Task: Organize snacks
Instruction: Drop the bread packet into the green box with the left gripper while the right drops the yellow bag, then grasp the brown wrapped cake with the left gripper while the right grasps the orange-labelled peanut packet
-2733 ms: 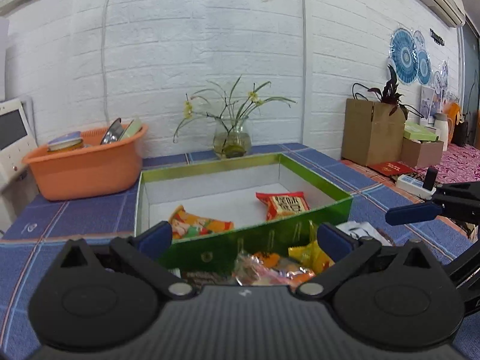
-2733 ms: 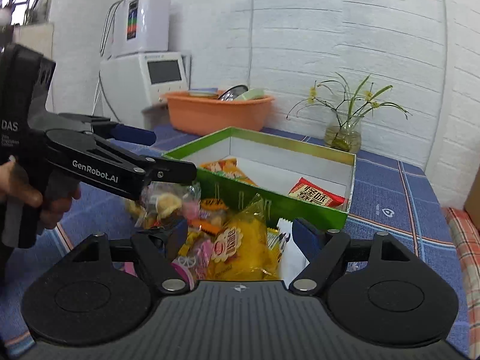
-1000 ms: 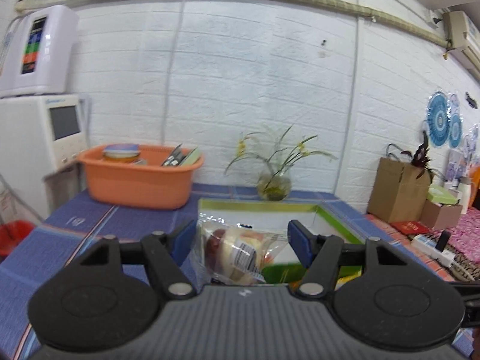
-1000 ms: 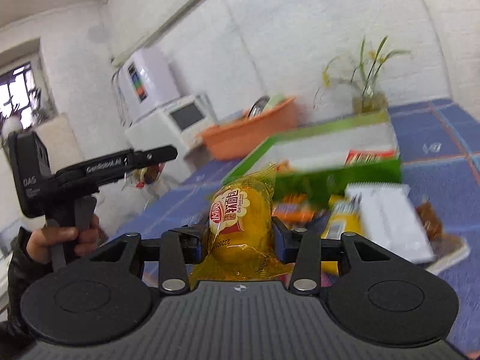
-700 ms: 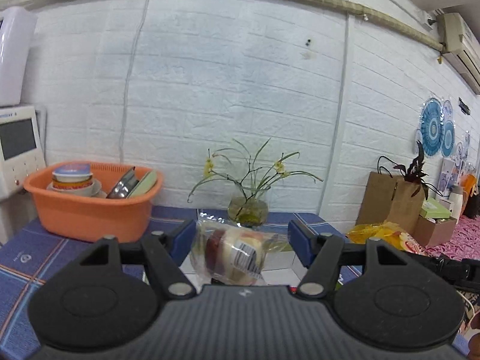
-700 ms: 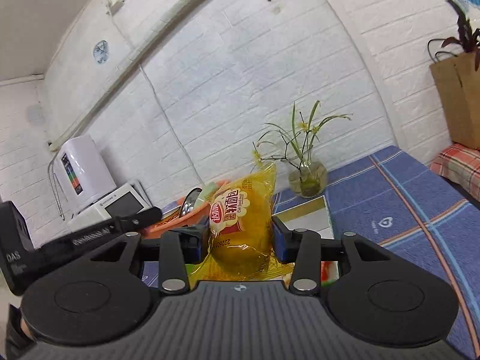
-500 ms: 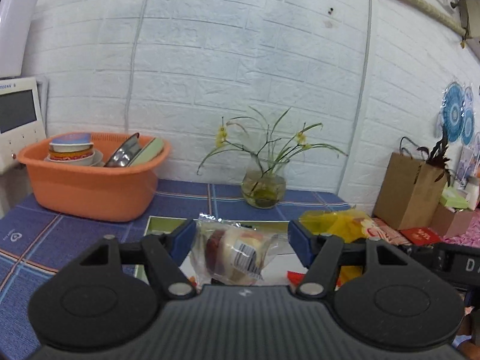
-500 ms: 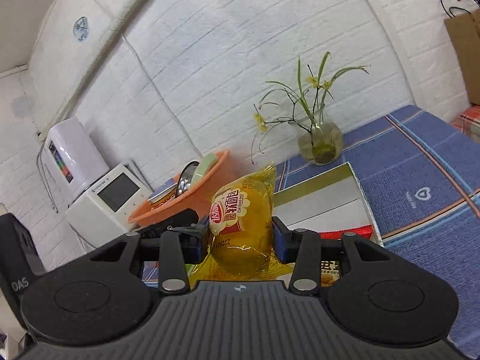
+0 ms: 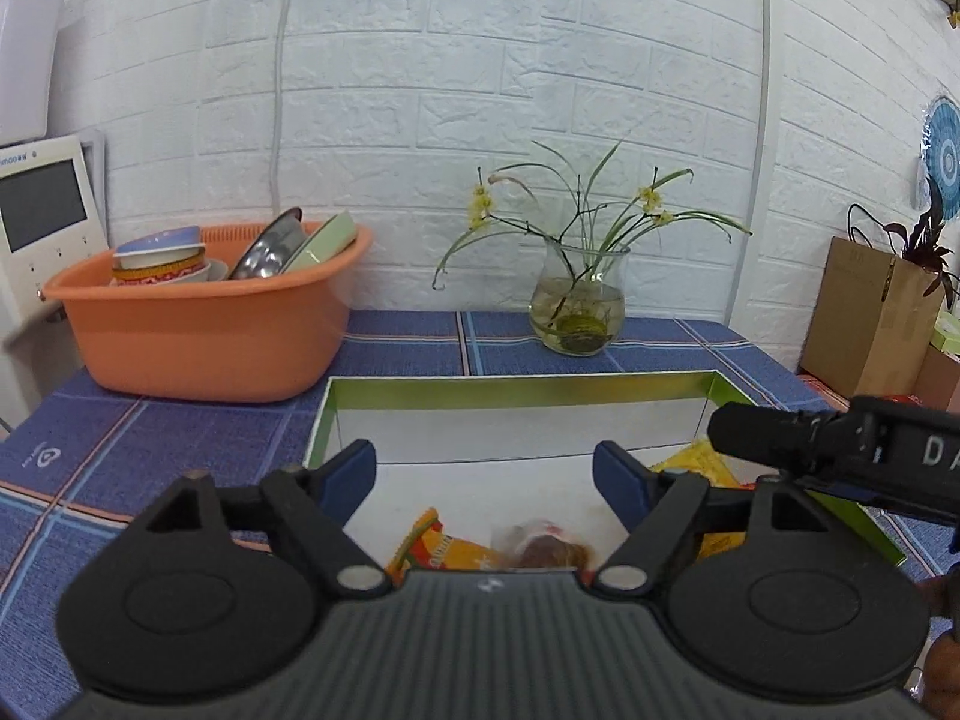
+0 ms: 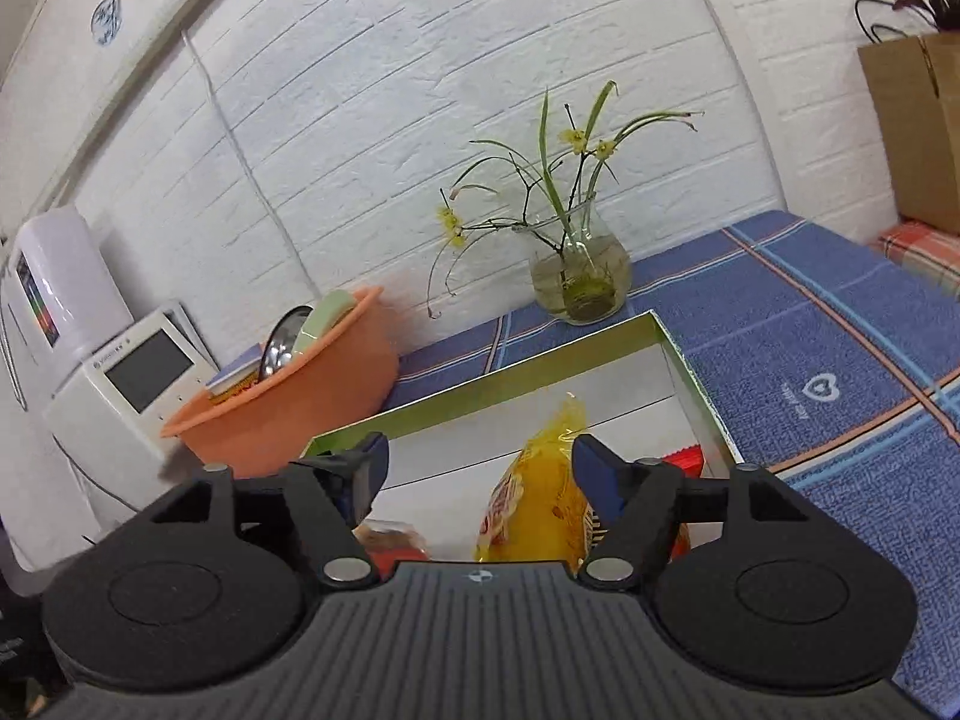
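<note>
A green box with a white inside (image 9: pixel 516 387) lies on the blue table; it also shows in the right wrist view (image 10: pixel 600 345). My left gripper (image 9: pixel 485 474) is open above it. A clear-wrapped snack (image 9: pixel 543 546) is blurred below the fingers, beside an orange packet (image 9: pixel 444 549). My right gripper (image 10: pixel 479 468) is open over the box. The yellow bread packet (image 10: pixel 540 498) leans against its right finger, just below the fingers. A red packet (image 10: pixel 684 456) lies in the box at right. The right gripper's body (image 9: pixel 840 444) shows at the right of the left view.
An orange basin of dishes (image 9: pixel 204 312) stands at the back left. A glass vase with flowers (image 9: pixel 577 306) stands behind the box. A white appliance (image 10: pixel 126 384) is at far left. A brown paper bag (image 9: pixel 870 318) sits at the right.
Both grippers have opened. The clear-wrapped snack has dropped from the left one and the yellow packet has slipped from the right one, both into the box.
</note>
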Available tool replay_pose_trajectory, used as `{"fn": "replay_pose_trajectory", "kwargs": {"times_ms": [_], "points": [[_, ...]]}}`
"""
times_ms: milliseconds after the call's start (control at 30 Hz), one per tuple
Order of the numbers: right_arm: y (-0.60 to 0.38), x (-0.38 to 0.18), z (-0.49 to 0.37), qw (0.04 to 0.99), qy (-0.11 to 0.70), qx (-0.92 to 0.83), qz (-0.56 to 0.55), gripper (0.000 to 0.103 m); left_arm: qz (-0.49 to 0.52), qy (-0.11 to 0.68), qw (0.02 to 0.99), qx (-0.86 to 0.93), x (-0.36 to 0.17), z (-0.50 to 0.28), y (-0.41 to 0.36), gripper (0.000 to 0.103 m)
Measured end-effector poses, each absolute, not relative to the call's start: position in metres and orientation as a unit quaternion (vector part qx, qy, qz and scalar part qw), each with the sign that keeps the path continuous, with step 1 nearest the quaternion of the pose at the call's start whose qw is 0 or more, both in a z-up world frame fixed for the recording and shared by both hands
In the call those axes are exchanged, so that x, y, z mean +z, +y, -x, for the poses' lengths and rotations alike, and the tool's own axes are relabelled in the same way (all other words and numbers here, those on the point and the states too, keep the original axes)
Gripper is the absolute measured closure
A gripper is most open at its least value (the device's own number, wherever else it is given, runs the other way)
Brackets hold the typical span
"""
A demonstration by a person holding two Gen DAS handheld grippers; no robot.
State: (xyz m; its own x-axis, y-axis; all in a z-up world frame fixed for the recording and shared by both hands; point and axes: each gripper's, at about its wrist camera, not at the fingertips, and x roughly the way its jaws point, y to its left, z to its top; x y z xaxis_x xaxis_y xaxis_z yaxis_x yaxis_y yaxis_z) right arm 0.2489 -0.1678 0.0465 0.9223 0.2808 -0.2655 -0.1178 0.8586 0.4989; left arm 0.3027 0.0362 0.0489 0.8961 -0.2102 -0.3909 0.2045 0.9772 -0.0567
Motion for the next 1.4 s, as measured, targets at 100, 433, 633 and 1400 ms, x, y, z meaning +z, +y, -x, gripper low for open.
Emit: {"fn": "replay_pose_trajectory", "kwargs": {"times_ms": [100, 433, 633, 1400], "points": [[-0.172, 0.057, -0.241, 0.954, 0.16, 0.102, -0.232, 0.0, -0.002, 0.188, 0.977, -0.102, 0.057, -0.296, 0.04, 0.02], [-0.179, 0.096, -0.209, 0.965, 0.12, 0.111, -0.205, 0.0, -0.031, 0.178, 0.979, -0.092, 0.084, -0.252, 0.07, 0.001], [-0.156, 0.105, -0.198, 0.966, 0.14, 0.158, -0.148, 0.0, -0.037, 0.192, 0.979, -0.057, 0.056, -0.204, 0.084, 0.001], [-0.094, 0.016, -0.212, 0.927, 0.326, 0.176, -0.053, 0.0, 0.016, 0.278, 0.949, -0.15, -0.011, -0.203, 0.086, 0.022]]}}
